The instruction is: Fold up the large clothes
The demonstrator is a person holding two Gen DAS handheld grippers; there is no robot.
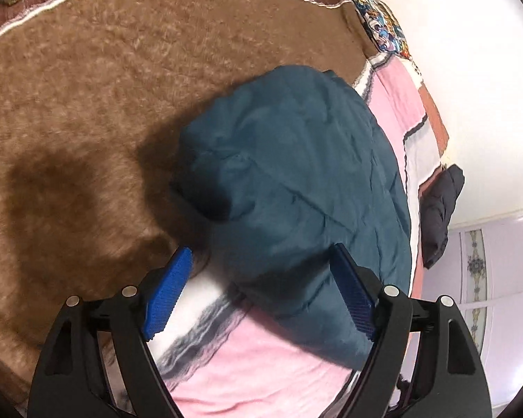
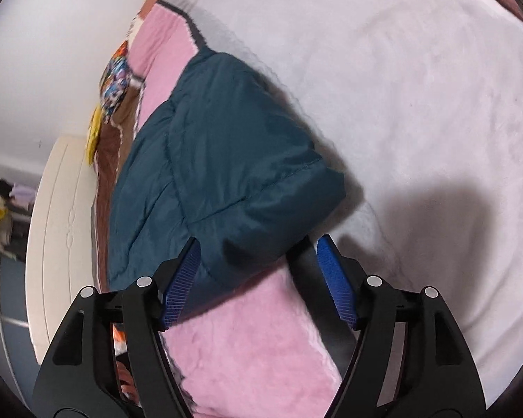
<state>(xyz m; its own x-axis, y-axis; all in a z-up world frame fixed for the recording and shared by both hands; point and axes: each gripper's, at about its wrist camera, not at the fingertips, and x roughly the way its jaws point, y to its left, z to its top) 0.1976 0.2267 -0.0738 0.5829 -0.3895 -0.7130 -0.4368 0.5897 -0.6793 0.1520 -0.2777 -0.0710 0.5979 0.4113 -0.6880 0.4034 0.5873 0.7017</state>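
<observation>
Left tool: jaws wide, nothing gripped.
Teal jacket: lay bunched, seemingly folded, on the bed's blanket, across its brown and pink patches.
Right tool: jaws wide, straddling the jacket's near corner, pads apparently clear.

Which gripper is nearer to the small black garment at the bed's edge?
Left. The black garment lies just right of the open left gripper; the right gripper view doesn't show it.
</observation>
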